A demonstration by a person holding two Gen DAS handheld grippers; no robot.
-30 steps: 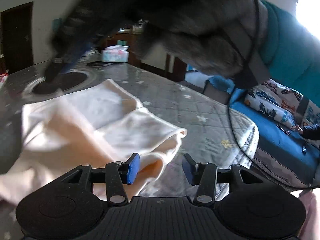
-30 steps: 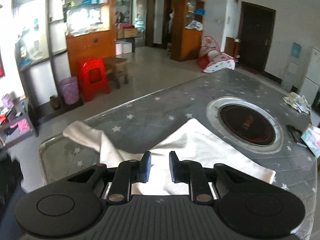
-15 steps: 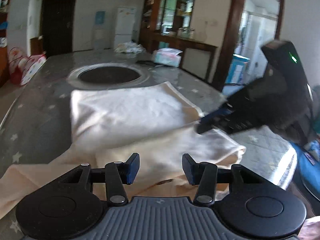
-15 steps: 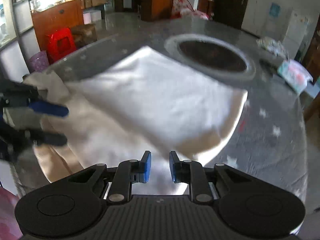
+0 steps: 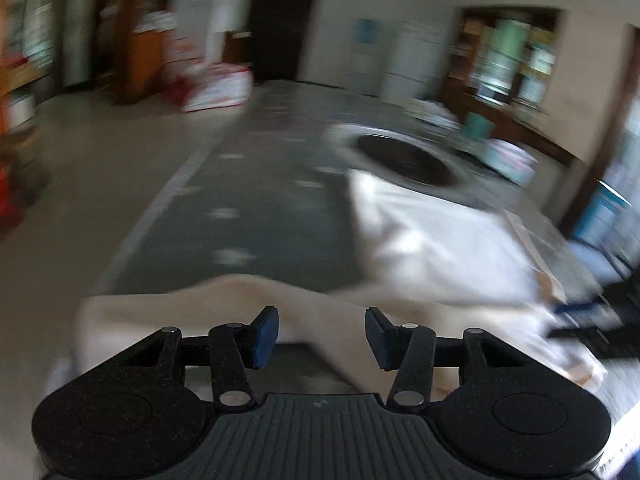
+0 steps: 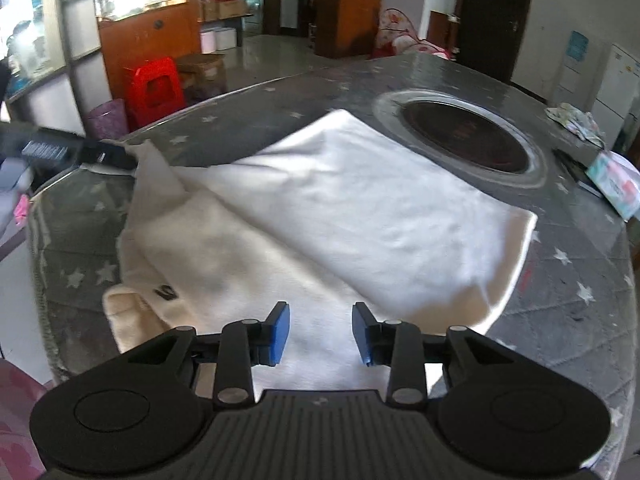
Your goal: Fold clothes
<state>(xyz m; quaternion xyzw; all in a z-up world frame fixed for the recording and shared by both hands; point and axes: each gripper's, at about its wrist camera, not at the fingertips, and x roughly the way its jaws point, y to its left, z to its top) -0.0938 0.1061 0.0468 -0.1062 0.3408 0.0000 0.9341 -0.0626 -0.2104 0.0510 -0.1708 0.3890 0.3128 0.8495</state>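
The cream garment [image 6: 340, 216] lies part-folded on the star-quilted grey table [image 6: 576, 288], just this side of the round black inset [image 6: 464, 136]; it looks soft, light and limp, so I'd pinch it at a hem or corner. The right gripper [image 6: 320, 332] is opening above the cloth, nothing pinched, and the left gripper [image 5: 320, 332] gapes empty near the sleeve.

No legible txt; garment [image 6: 320, 208] mark maybe a logo.
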